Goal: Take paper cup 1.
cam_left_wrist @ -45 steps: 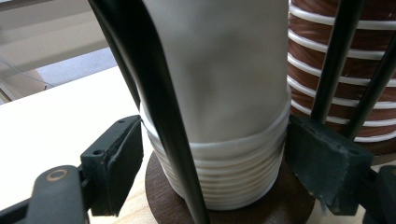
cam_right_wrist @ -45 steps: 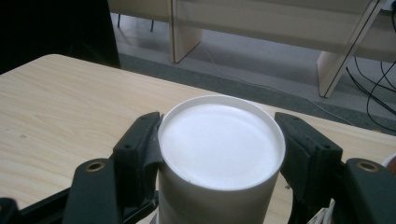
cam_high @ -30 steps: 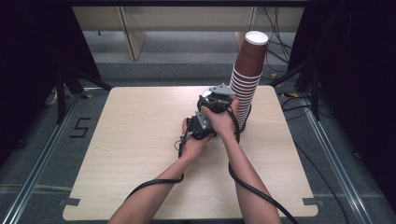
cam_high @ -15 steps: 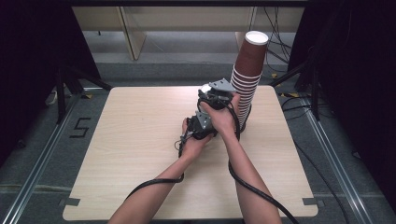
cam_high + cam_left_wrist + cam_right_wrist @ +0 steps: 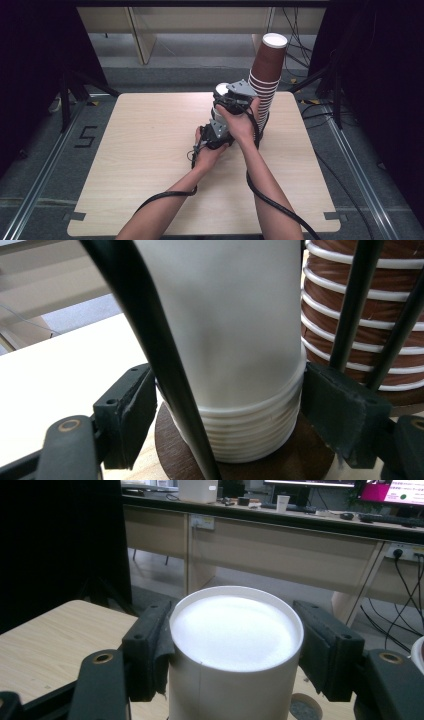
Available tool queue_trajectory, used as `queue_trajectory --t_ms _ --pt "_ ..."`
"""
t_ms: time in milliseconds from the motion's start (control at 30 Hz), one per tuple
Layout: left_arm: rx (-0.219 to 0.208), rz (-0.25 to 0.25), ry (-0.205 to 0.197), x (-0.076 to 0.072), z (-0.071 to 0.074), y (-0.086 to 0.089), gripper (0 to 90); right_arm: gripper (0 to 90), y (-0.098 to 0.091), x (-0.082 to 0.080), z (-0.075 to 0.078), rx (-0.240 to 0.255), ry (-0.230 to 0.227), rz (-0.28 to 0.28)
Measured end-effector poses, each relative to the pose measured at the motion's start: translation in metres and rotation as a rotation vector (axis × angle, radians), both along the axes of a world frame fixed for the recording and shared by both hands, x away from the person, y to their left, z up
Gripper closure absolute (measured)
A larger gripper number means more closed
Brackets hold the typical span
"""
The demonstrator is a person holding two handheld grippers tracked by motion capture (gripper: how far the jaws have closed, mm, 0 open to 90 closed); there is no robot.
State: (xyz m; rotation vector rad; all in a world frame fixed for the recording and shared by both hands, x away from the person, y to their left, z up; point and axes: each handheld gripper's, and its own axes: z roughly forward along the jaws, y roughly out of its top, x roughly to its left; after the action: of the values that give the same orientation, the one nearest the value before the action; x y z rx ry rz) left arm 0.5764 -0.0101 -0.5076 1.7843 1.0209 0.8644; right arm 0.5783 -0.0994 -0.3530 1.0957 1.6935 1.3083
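White paper cups (image 5: 235, 340), nested upside down, stand mid-table beside a tall brown cup stack (image 5: 265, 75). Right gripper (image 5: 235, 645) pinches the top cup. Left gripper (image 5: 225, 425) jaws clasp the rims at the stack's base.

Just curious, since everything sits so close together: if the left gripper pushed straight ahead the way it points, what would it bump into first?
Most likely the white cup stack, already between the left gripper's fingers. The brown cup stack stands just beyond, to one side.
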Motion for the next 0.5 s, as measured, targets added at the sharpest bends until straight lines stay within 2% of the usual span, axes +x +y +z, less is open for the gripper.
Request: queue_trajectory --t_ms 67,167,200,300,367,400,500 --pt "0.0 0.001 0.0 0.0 0.0 0.0 22.5 35.9 -0.001 -0.001 0.003 -0.004 -0.019 0.005" --pt "0.0 0.001 0.0 0.0 0.0 0.0 22.5 35.8 -0.002 -0.005 0.008 0.018 -0.02 0.003" --pt "0.0 0.001 0.001 0.0 0.0 0.0 22.5 35.9 -0.003 -0.007 0.01 0.026 -0.037 0.008" --pt "0.003 -0.001 0.004 0.0 0.0 0.0 22.3 35.8 -0.004 -0.009 0.011 0.034 -0.046 0.01" --pt "0.016 -0.002 0.013 0.001 0.0 0.002 19.3 35.8 -0.006 -0.011 0.013 0.075 -0.043 0.018" --pt "0.013 -0.006 0.018 0.0 0.0 0.003 13.8 35.8 -0.009 -0.013 0.014 0.074 -0.049 0.016" --pt "0.036 -0.02 0.012 -0.004 0.003 0.01 12.9 35.8 -0.01 -0.015 0.014 0.101 -0.045 0.024"
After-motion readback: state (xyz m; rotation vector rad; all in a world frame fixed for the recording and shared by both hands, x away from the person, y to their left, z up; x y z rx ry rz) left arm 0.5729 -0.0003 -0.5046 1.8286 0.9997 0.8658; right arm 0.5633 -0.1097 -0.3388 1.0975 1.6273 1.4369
